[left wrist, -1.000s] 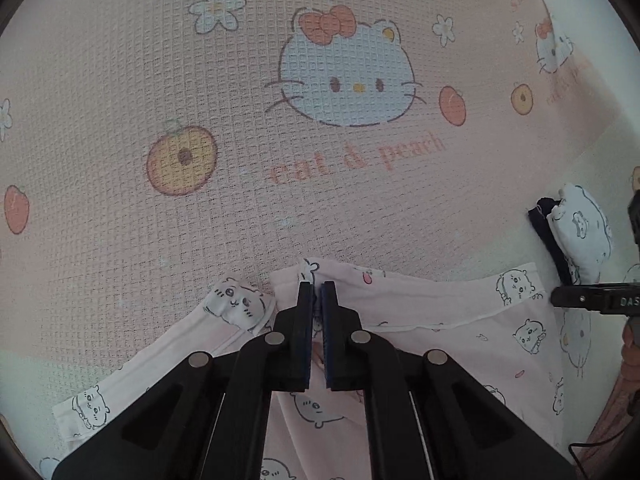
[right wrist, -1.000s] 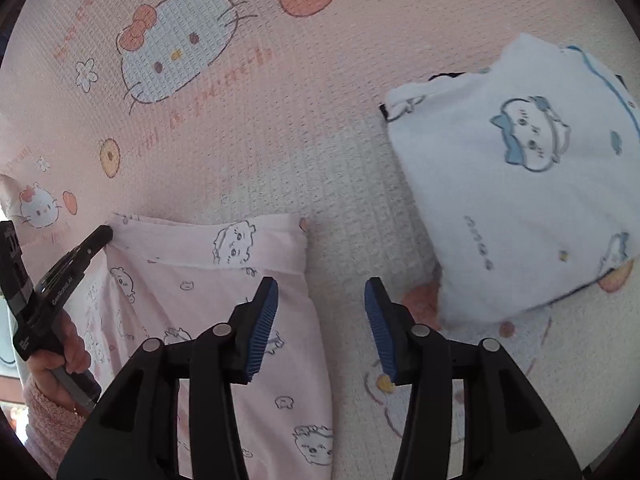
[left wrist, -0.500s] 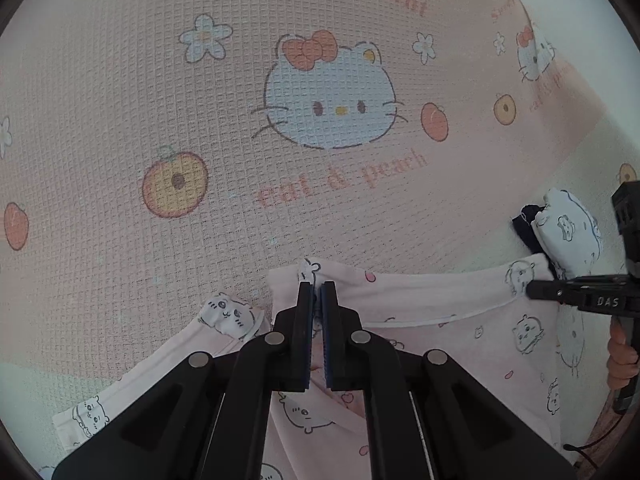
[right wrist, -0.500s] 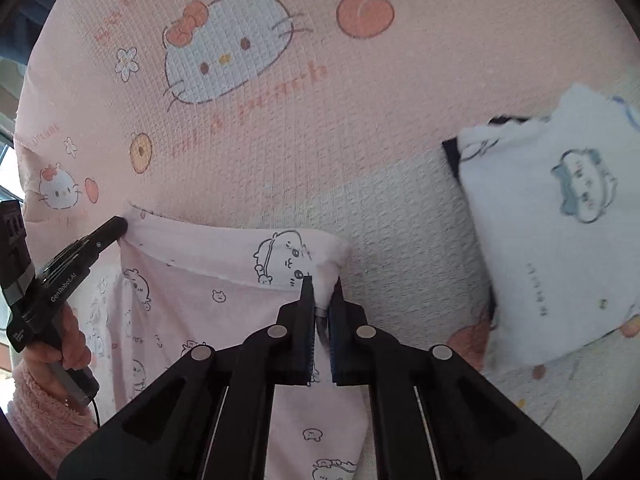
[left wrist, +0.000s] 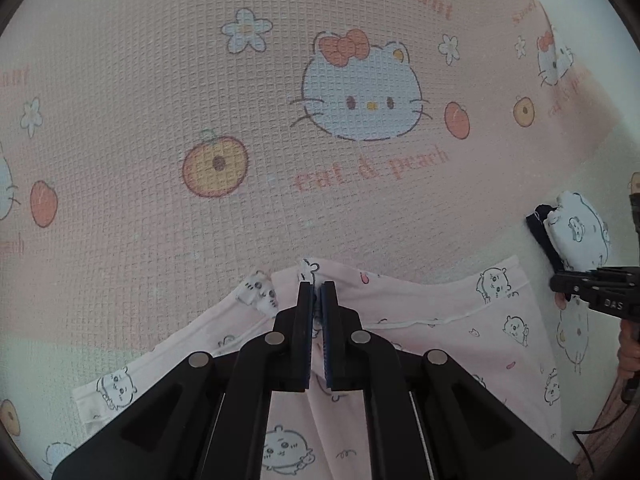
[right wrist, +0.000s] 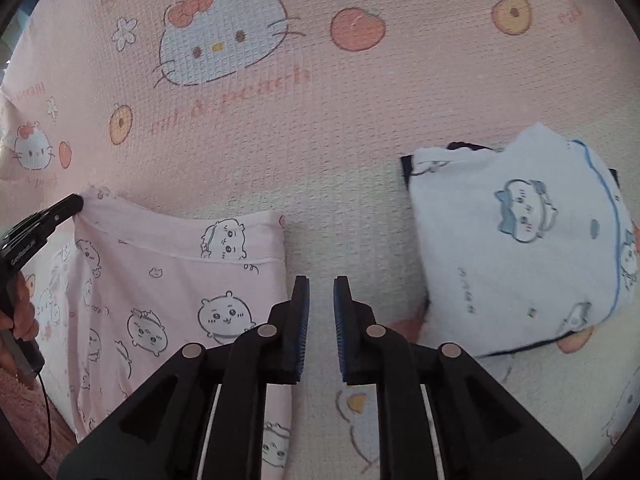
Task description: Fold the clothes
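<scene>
A pale pink garment printed with small cartoon animals lies on the bed. My left gripper is shut on its upper edge, and the cloth bunches up between the pads. In the right wrist view the same garment lies flat at the left, with the left gripper's tip pinching its far corner. My right gripper hangs just right of the garment's near corner. Its jaws are opening, a narrow gap apart, with only the bedcover between them. From the left wrist view, the right gripper's tip shows at the right edge.
A pink waffle bedcover with cat faces and peaches covers the whole surface. A folded white garment over something dark lies to the right, also seen as the white garment in the left wrist view. A hand holds the left gripper's handle.
The right gripper closed on the pink garment's corner, then let it go; its jaws now stand slightly apart beside the corner. The left gripper stays shut on the garment's edge and has shifted a little.
</scene>
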Action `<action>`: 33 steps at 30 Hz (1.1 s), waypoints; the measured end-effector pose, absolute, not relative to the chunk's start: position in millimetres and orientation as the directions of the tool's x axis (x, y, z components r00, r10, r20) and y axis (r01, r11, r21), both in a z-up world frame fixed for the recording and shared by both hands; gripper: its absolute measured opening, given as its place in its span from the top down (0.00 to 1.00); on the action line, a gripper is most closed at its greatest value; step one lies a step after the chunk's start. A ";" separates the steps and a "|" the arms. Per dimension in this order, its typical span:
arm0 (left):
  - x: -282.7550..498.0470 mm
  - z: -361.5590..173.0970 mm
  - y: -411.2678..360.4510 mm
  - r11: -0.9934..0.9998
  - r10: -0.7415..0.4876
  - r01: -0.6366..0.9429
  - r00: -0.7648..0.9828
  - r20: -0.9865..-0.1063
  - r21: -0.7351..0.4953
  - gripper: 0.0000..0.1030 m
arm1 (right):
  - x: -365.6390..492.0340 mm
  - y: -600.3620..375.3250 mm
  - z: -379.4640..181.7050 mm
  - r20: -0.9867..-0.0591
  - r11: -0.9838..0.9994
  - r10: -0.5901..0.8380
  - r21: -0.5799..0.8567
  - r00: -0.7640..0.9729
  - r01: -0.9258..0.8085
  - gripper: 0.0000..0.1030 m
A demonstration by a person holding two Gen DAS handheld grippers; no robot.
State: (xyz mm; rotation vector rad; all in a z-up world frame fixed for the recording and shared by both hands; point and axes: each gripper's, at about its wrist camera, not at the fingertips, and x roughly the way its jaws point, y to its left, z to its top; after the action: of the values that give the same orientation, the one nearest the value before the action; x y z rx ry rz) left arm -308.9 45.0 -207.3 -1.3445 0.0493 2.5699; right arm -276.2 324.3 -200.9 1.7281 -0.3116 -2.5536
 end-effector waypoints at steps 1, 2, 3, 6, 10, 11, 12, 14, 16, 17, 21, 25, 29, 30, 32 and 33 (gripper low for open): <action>-303.6 -209.2 40.8 -0.969 0.208 -0.224 -0.542 -0.814 -0.099 0.96 | -281.4 321.0 -207.6 -0.917 -0.977 -0.160 0.200 -0.366 -0.075 0.88; -298.5 -211.7 37.0 -0.968 0.220 -0.222 -0.535 -0.816 -0.116 0.96 | -286.7 317.6 -214.4 -0.919 -0.975 -0.173 0.212 -0.354 -0.074 0.88; -293.7 -214.7 33.5 -0.968 0.223 -0.216 -0.528 -0.819 -0.124 0.96 | -291.9 314.3 -221.1 -0.921 -0.972 -0.185 0.223 -0.342 -0.073 0.88; -288.9 -228.3 28.7 -0.968 0.228 -0.210 -0.498 -0.837 -0.139 0.96 | -296.1 304.2 -223.3 -0.907 -0.964 -0.240 0.266 -0.345 -0.028 0.82; -281.7 -241.3 24.5 -0.969 0.231 -0.191 -0.480 -0.846 -0.156 0.96 | -287.5 280.3 -217.8 -0.874 -0.917 -0.399 0.376 -0.277 0.136 0.82; -280.4 -243.8 23.2 -0.970 0.228 -0.183 -0.478 -0.848 -0.158 0.96 | -284.7 272.5 -218.7 -0.872 -0.904 -0.425 0.391 -0.244 0.176 0.82; -279.9 -245.8 21.9 -0.971 0.226 -0.176 -0.474 -0.851 -0.160 0.96 | -282.0 264.7 -219.7 -0.869 -0.888 -0.448 0.406 -0.209 0.215 0.79; -279.1 -251.9 18.7 -0.974 0.218 -0.159 -0.462 -0.860 -0.161 0.96 | -279.2 258.7 -222.4 -0.871 -0.876 -0.462 0.419 -0.169 0.237 0.75; -278.2 -258.3 17.2 -0.975 0.213 -0.147 -0.446 -0.869 -0.164 0.96 | -280.4 265.0 -221.1 -0.869 -0.880 -0.463 0.427 -0.174 0.211 0.75; -277.5 -260.7 17.4 -0.977 0.207 -0.144 -0.442 -0.873 -0.159 0.95 | -282.7 270.8 -217.9 -0.869 -0.887 -0.454 0.421 -0.194 0.192 0.75; -276.7 -263.7 19.0 -0.977 0.206 -0.139 -0.440 -0.874 -0.161 0.95 | -291.8 288.0 -206.0 -0.878 -0.924 -0.380 0.350 -0.290 0.151 0.63; -279.9 -264.2 19.9 -0.976 0.211 -0.136 -0.429 -0.878 -0.169 0.95 | -302.0 277.5 -209.9 -0.860 -0.905 -0.421 0.379 -0.288 0.192 0.54; -281.8 -262.3 22.7 -0.977 0.203 -0.146 -0.424 -0.883 -0.154 0.95 | -303.9 247.1 -222.3 -0.871 -0.907 -0.400 0.332 -0.285 0.257 0.71; -282.3 -260.8 22.5 -0.977 0.205 -0.146 -0.427 -0.881 -0.157 0.95 | -303.3 242.9 -221.7 -0.870 -0.910 -0.393 0.320 -0.297 0.266 0.96; -282.8 -257.2 21.7 -0.976 0.212 -0.144 -0.435 -0.875 -0.165 0.95 | -301.5 244.9 -217.7 -0.865 -0.914 -0.389 0.319 -0.317 0.252 0.96; -282.8 -254.4 20.8 -0.974 0.222 -0.142 -0.445 -0.868 -0.176 0.95 | -300.1 248.5 -212.7 -0.861 -0.921 -0.377 0.309 -0.342 0.238 0.96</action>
State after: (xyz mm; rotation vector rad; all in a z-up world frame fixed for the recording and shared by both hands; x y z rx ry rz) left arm -282.8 20.8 -254.4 -1.5181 -0.1138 2.5002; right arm -300.1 248.5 -212.7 1.5239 -0.1813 -2.2974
